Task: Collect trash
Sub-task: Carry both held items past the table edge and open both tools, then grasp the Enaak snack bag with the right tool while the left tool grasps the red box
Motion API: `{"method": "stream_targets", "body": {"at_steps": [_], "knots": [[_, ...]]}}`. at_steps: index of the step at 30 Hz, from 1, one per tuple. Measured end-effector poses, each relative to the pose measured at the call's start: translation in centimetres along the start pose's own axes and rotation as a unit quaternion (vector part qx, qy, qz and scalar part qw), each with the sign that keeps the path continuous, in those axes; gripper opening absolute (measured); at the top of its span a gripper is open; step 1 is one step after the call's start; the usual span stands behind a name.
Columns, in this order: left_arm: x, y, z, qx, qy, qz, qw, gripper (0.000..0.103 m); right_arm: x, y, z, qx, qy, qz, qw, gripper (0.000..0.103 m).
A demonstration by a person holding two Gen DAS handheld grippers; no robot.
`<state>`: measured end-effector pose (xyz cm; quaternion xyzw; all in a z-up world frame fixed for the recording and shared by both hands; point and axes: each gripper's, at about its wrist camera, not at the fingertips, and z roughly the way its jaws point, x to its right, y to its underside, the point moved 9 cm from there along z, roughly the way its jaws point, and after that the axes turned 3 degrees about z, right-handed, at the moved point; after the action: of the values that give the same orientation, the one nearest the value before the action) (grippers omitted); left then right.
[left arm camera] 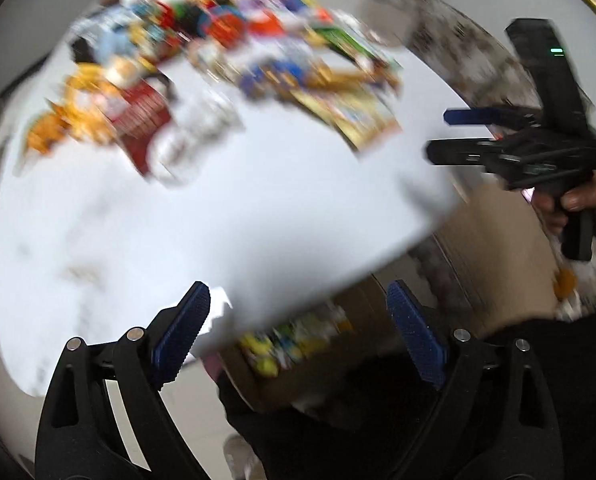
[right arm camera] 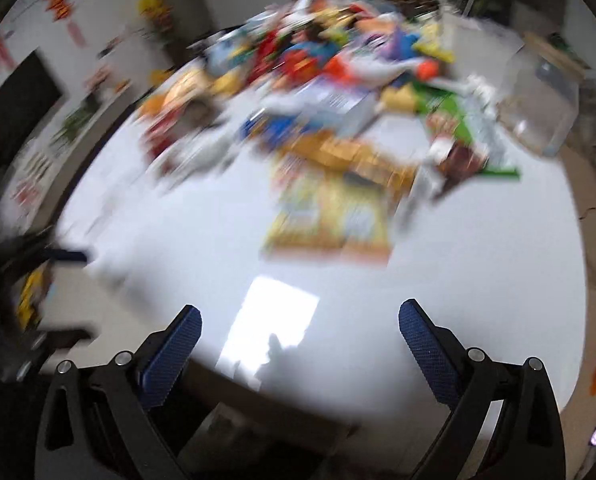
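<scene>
Both frames were smeared by motion, so slow down before choosing a piece: you needed a steady view to pick one wrapper rather than rake several. Your left hand-held gripper (left arm camera: 298,320) stood wide open with nothing between its blue pads, hanging over the near edge of the white tabletop (left arm camera: 202,216) and the cardboard box (left arm camera: 497,248) below it, which already held a few colourful pieces. Your right hand-held gripper (right arm camera: 298,340) was likewise spread wide and empty, above bare tabletop near you. From there, I judged the best move was to bring the right one forward to the nearest loose item, the flat yellow packet (right arm camera: 329,216), come down on one edge, and close fully before lifting.

The trash pile (right arm camera: 317,72) lay across the far half of the tabletop: crumpled wrappers and packets in red, orange, blue, green and yellow, overlapping thickly. A clear plastic container (right arm camera: 537,96) sat at its right end. Finer detail was too blurred to tell.
</scene>
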<state>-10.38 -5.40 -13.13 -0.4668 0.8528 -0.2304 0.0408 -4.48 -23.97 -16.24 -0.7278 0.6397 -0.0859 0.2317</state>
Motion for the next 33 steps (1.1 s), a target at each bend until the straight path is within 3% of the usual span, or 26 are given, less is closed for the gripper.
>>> {"method": "stream_targets", "body": {"at_steps": [3, 5, 6, 7, 8, 9, 10, 11, 12, 16, 17, 19, 20, 21, 22, 25, 28, 30, 33], "knots": [[-1.5, -1.7, 0.1, 0.019, -0.018, -0.036, 0.9990, 0.088, -0.2, -3.3, 3.2, -0.001, 0.001, 0.012, 1.000, 0.098], [-2.3, -2.1, -0.2, 0.031, -0.028, -0.059, 0.9974, 0.088, 0.0, -4.4, 6.5, -0.025, 0.039, 0.005, 0.999, 0.098], [-2.5, -2.7, 0.6, 0.032, -0.033, -0.067, 0.9967, 0.088, 0.6, -3.8, 8.3, -0.065, 0.072, 0.006, 0.995, 0.100], [-2.5, -3.2, 1.3, 0.032, -0.039, -0.073, 0.9960, 0.088, 0.5, -4.3, 8.3, -0.043, 0.080, -0.005, 0.996, 0.097], [-2.6, -3.4, 1.4, 0.035, -0.043, -0.077, 0.9955, 0.088, 0.2, -4.4, 8.4, -0.042, 0.072, -0.011, 0.996, 0.086], [-2.9, -3.5, 1.5, 0.038, -0.048, -0.081, 0.9948, 0.088, -0.1, -4.6, 8.2, -0.044, 0.066, -0.019, 0.997, 0.065], [-3.3, -3.5, 1.5, 0.042, -0.057, -0.086, 0.9938, 0.088, -0.3, -4.7, 8.0, -0.048, 0.056, -0.021, 0.997, 0.050], [-3.4, -3.7, 1.8, 0.046, -0.062, -0.090, 0.9929, 0.088, -0.5, -4.9, 7.7, -0.059, 0.027, -0.007, 0.998, 0.037], [-3.4, -3.7, 1.5, 0.049, -0.067, -0.096, 0.9920, 0.088, -0.7, -5.0, 7.4, -0.073, -0.014, 0.018, 0.997, 0.034], [-5.9, -4.7, 1.1, 0.070, -0.093, -0.132, 0.9843, 0.088, -1.8, -6.7, 4.8, -0.086, -0.139, 0.086, 0.983, 0.034], [-6.6, -5.1, 1.1, 0.075, -0.097, -0.142, 0.9822, 0.088, -2.2, -7.5, 3.6, -0.082, -0.183, 0.113, 0.973, 0.034], [-8.1, -6.5, 1.2, 0.088, -0.096, -0.164, 0.9778, 0.088, -2.1, -10.1, 1.1, -0.059, -0.283, 0.178, 0.941, 0.034], [-8.7, -7.1, 1.4, 0.092, -0.101, -0.170, 0.9759, 0.088, -1.6, -11.1, 0.5, -0.048, -0.283, 0.182, 0.941, 0.034], [-9.4, -7.8, 1.6, 0.096, -0.111, -0.175, 0.9736, 0.088, -0.8, -12.1, 0.0, -0.029, -0.233, 0.146, 0.961, 0.034], [-10.0, -8.6, 2.1, 0.098, -0.120, -0.178, 0.9717, 0.088, -0.6, -12.4, -0.2, -0.017, -0.201, 0.115, 0.973, 0.034], [-11.6, -10.4, 4.1, 0.090, -0.143, -0.188, 0.9675, 0.088, -1.0, -12.0, -1.1, -0.007, -0.204, 0.099, 0.974, 0.034], [-13.3, -11.3, 6.2, 0.074, -0.158, -0.211, 0.9619, 0.087, -2.0, -11.0, -1.9, 0.023, -0.163, 0.037, 0.986, 0.035], [-14.1, -11.3, 7.4, 0.062, -0.151, -0.223, 0.9611, 0.055, -2.9, -10.3, -1.9, 0.024, -0.165, 0.031, 0.985, 0.036], [-13.5, -11.2, 6.1, 0.071, -0.149, -0.215, 0.9624, 0.054, -3.0, -9.2, -2.2, 0.027, -0.159, 0.033, 0.986, 0.036]]}}
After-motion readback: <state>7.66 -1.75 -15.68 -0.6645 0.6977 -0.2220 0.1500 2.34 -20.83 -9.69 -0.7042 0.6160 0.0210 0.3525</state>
